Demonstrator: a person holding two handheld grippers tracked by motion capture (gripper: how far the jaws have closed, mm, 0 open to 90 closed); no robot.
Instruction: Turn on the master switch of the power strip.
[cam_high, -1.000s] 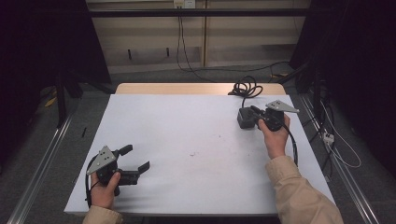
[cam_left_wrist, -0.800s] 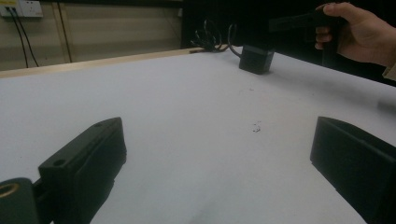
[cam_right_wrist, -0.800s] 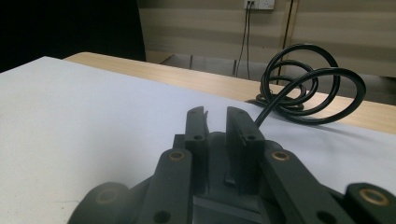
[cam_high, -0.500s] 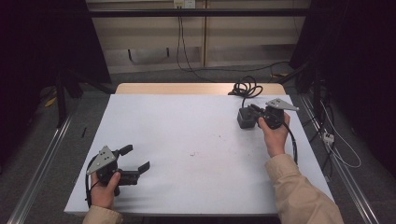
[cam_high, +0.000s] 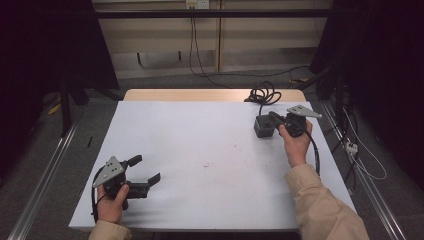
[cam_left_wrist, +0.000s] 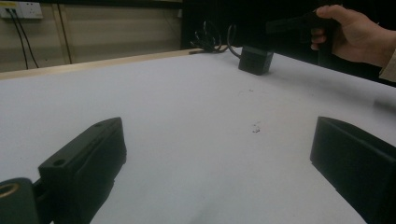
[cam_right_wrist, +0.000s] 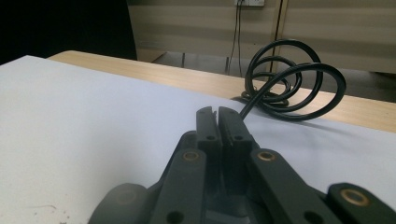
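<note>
The right claw (cam_high: 273, 116) sits at the far right of the bench (cam_high: 200, 130), its tips just beside or over the black adapter block (cam_high: 262, 128). That block lies near the back edge, with its coiled cable (cam_high: 264, 93) heaped behind it on the bare wooden strip. The jaws have just been closing. In the right gripper view the right claw (cam_right_wrist: 218, 115) is pressed together with no gap between the pads. The cable (cam_right_wrist: 289, 88) rises from right behind the tips. Whether a strand is nipped there or merely passes behind, I cannot tell. The left claw (cam_high: 146, 169) rests at the near left corner, spread wide with nothing in it, well apart from the block.

The risk, as I judge it, is a grip that has caught nothing or only the thin lead. If the hand lifts now, the block may stay put. Or it may hang from the cable and swing, dragging the coil off the back of the bench. A pinch on the lead close to the block could also kink it.

The high view gives the layout, with block, coil and both hands in one plane. It is too coarse to show the pads. The right gripper view shows the closed pads and the loops sharply, while the block is hidden under the claw. The left gripper view looks across between its own spread jaws, the left claw (cam_left_wrist: 217, 135). It shows the adapter block (cam_left_wrist: 255, 59) standing flat on the sheet, with the right hand (cam_left_wrist: 355, 32) above it.
</note>
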